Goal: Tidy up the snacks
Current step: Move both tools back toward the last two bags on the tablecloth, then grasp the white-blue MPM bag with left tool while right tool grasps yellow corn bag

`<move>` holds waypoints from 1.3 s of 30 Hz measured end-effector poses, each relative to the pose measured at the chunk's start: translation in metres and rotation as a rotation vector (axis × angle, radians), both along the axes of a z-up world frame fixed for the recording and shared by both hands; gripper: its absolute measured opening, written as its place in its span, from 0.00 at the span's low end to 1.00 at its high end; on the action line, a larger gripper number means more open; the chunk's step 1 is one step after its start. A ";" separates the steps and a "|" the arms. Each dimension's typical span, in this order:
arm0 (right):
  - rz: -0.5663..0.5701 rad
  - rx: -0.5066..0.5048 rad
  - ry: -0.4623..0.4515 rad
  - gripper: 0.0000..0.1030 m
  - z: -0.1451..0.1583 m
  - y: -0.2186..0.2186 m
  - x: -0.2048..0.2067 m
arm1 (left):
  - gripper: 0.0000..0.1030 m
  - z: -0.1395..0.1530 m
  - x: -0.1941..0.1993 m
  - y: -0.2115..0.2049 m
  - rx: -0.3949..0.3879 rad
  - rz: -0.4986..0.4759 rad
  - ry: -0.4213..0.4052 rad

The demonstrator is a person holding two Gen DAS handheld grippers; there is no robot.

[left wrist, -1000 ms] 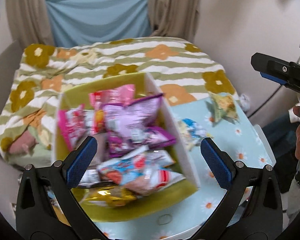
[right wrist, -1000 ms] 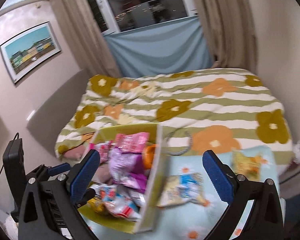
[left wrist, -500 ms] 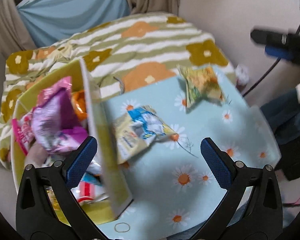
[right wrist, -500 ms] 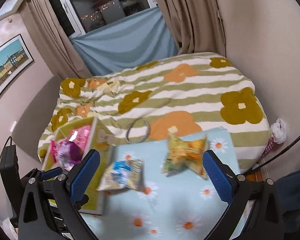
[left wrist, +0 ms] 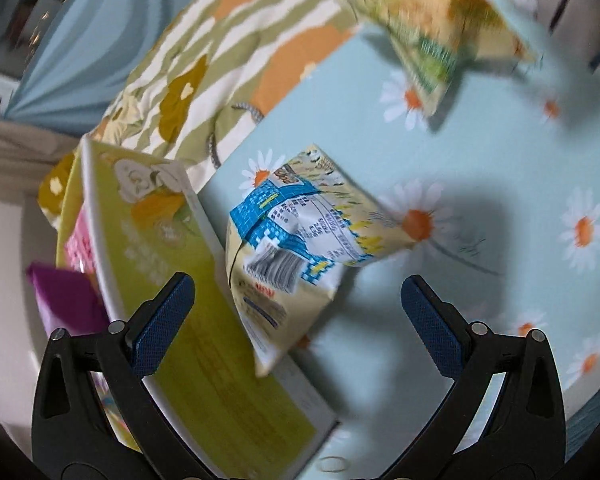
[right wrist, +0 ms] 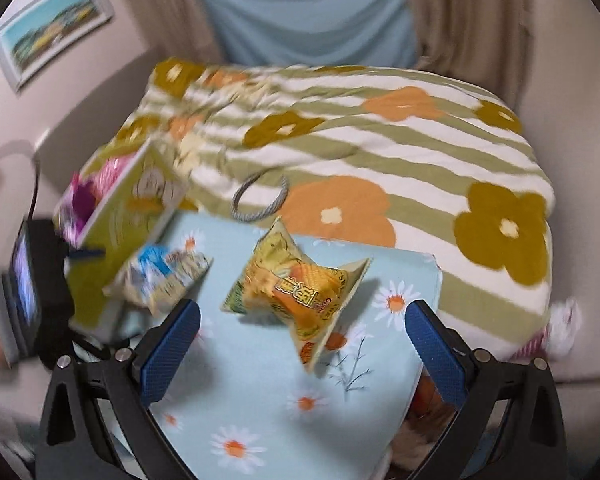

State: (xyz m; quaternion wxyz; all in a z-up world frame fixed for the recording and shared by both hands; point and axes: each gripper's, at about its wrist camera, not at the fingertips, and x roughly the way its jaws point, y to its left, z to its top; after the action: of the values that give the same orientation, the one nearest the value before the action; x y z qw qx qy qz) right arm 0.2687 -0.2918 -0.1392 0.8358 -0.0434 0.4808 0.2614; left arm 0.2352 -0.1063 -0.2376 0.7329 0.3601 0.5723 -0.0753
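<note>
A floral striped bedspread (right wrist: 380, 132) with a grey cord loop (right wrist: 260, 200) on it lies behind the daisy-print tablecloth (right wrist: 268, 400), below blue fabric (right wrist: 312, 20), beige curtains (right wrist: 460, 12) and a framed picture (right wrist: 52, 28).

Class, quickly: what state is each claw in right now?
Left claw: open, holding nothing.
Right claw: open, holding nothing.
</note>
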 end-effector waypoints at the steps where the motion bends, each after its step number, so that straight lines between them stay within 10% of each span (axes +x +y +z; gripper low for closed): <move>1: 0.040 -0.008 -0.002 0.99 -0.005 0.003 0.003 | 1.00 -0.004 0.004 -0.001 0.009 -0.009 0.018; 15: 0.482 -0.171 -0.019 0.99 -0.061 0.052 0.027 | 0.93 -0.045 0.044 -0.009 0.138 -0.120 0.179; 26: 0.477 -0.168 0.030 0.92 -0.085 0.055 0.041 | 0.75 -0.049 0.041 -0.016 0.096 -0.107 0.201; 39: 0.387 -0.120 0.074 0.73 -0.094 0.048 0.042 | 0.68 -0.022 0.047 -0.004 -0.114 0.136 0.133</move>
State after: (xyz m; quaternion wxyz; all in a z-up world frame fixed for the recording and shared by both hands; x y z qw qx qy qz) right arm 0.3103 -0.2435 -0.2332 0.7477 -0.1749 0.5087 0.3894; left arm 0.2821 -0.1106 -0.2600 0.7159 0.2725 0.6376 -0.0817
